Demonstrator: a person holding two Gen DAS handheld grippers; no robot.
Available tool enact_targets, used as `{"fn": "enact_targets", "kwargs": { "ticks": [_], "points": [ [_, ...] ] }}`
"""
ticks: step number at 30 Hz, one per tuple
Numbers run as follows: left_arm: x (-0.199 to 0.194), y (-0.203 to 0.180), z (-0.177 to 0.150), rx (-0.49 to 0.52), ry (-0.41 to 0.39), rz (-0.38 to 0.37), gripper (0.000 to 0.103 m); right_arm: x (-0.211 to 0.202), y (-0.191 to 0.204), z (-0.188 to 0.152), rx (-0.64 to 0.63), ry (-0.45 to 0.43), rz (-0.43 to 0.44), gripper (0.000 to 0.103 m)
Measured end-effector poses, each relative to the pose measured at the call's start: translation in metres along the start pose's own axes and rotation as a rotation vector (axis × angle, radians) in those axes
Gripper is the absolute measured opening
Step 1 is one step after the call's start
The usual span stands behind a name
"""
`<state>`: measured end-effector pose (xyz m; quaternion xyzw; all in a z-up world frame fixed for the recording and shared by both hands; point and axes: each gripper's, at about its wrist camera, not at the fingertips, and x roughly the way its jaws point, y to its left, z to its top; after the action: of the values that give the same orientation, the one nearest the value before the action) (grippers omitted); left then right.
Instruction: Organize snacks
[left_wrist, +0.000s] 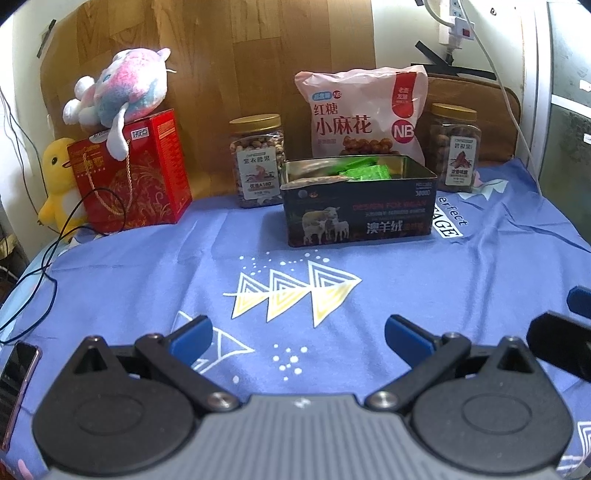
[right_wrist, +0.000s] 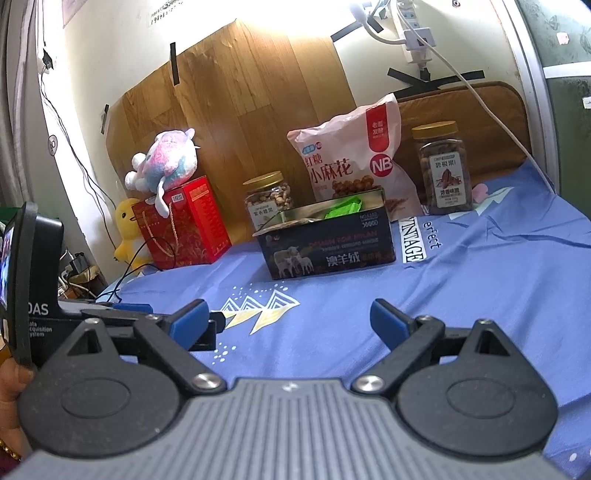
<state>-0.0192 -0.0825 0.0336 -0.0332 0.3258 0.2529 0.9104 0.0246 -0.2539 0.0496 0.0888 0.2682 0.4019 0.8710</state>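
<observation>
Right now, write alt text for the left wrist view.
An open left gripper hovers empty over a blue patterned cloth, facing an open dark tin holding green packets. Behind the tin stand a pink snack bag, two gold-lidded nut jars, and a red gift box topped by a plush toy.

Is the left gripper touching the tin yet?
Apart. The left wrist view shows bare blue cloth between the open left gripper and the tin.

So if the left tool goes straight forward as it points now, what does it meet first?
Probably the open dark tin, though depth is unclear. The left tool is open, with only bare blue cloth before the tin.
</observation>
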Motion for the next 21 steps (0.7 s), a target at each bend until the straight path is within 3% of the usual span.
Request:
{"fn": "enact_targets", "kwargs": {
  "ticks": [21],
  "points": [
    [0.0015, 0.0013, -0.0041, -0.002, 0.012, 0.003, 0.103, -0.0033, 0.0019, -0.0017, -0.008, 0.001, -0.01, 0.096]
  ]
}}
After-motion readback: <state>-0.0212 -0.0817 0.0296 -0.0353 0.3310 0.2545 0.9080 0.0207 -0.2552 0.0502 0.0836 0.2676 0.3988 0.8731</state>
